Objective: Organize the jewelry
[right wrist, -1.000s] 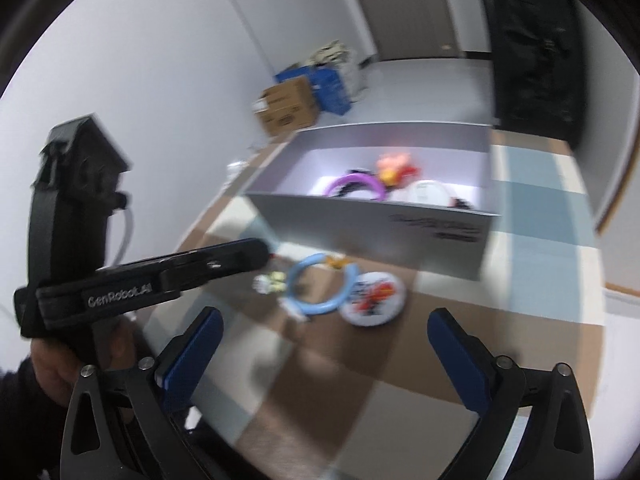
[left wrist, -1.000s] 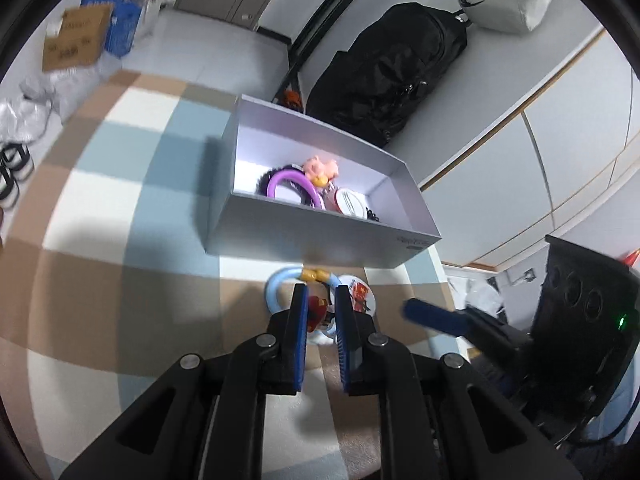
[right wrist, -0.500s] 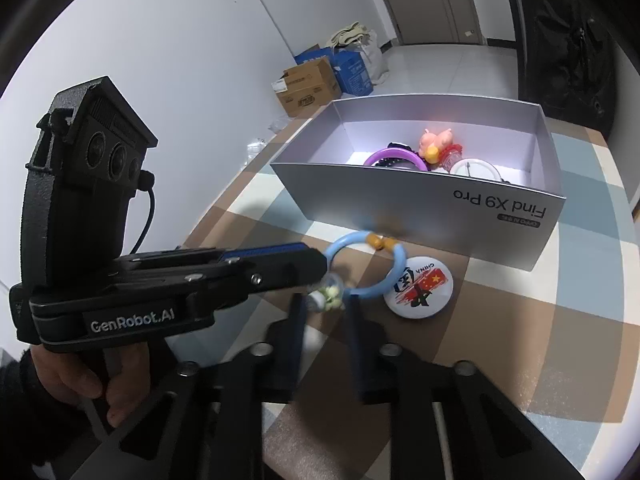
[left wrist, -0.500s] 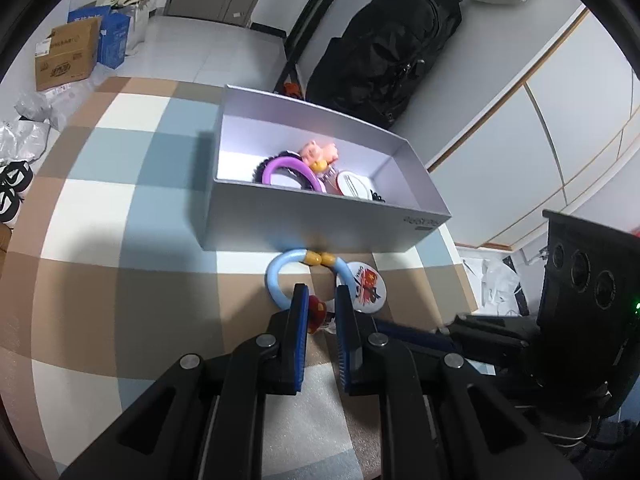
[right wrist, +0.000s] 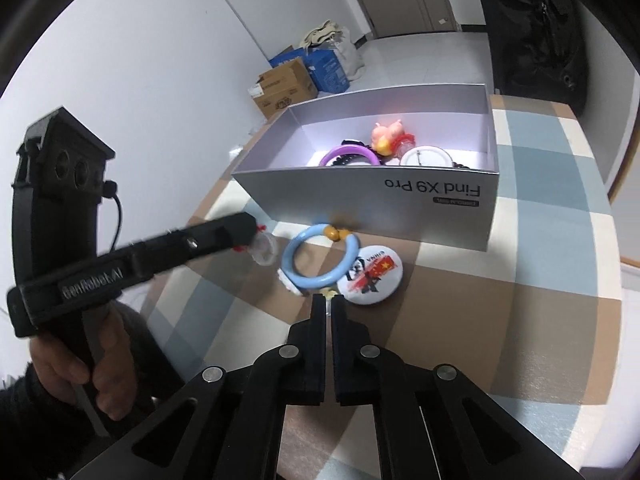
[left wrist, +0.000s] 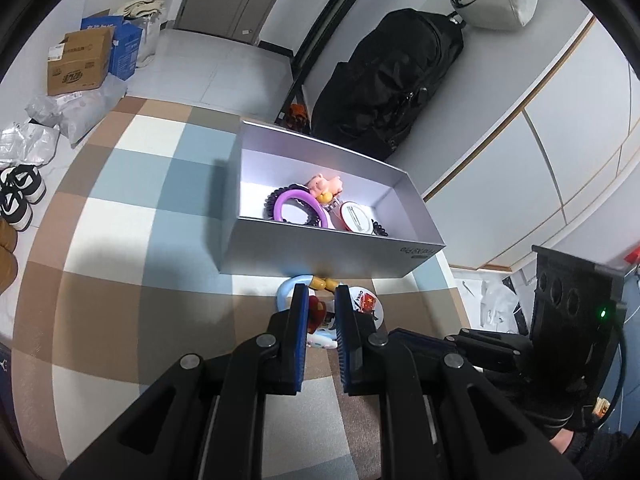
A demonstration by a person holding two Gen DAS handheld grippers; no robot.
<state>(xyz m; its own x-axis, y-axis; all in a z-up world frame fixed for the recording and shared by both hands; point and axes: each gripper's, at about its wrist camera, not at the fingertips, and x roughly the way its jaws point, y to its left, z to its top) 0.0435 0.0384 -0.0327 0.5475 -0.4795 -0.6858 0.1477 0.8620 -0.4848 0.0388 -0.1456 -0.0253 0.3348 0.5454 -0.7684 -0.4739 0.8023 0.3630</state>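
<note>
Moved since earlier: right gripper [right wrist: 329,300] stood wide open a second ago and now has its jaws brought together. Its tips sit just in front of the rings, lower in the right wrist view than before.
Left gripper [left wrist: 322,304]: clamped on a small red-and-clear plastic charm [right wrist: 264,248], held off the checked blue, brown and cream floor mat [right wrist: 520,280], just left of the loose ring.
Loose ring: pale blue plastic ring with yellow beads [right wrist: 312,282], flat on the mat and close against the box front.
Right gripper state: closed. A tiny pale piece [right wrist: 329,291] lies at its tips; whether it is pinched I cannot tell.
Loose badge: round white pin badge with a red flag print [right wrist: 370,274], touching the blue ring's right side.
Box: silver-grey cardboard box [right wrist: 360,200], open-topped, behind both loose pieces.
Step in hand: probably carrying the charm to the box.
Next move: lift the charm over the front wall, then spread the jaws above a free patch of the floor.
Count in box: one purple ring [right wrist: 352,154], one pink pig figure [right wrist: 386,134], one white round badge [right wrist: 426,158], some dark beads [right wrist: 460,166].
Count on mat: one ring, one badge, one tiny piece.
</note>
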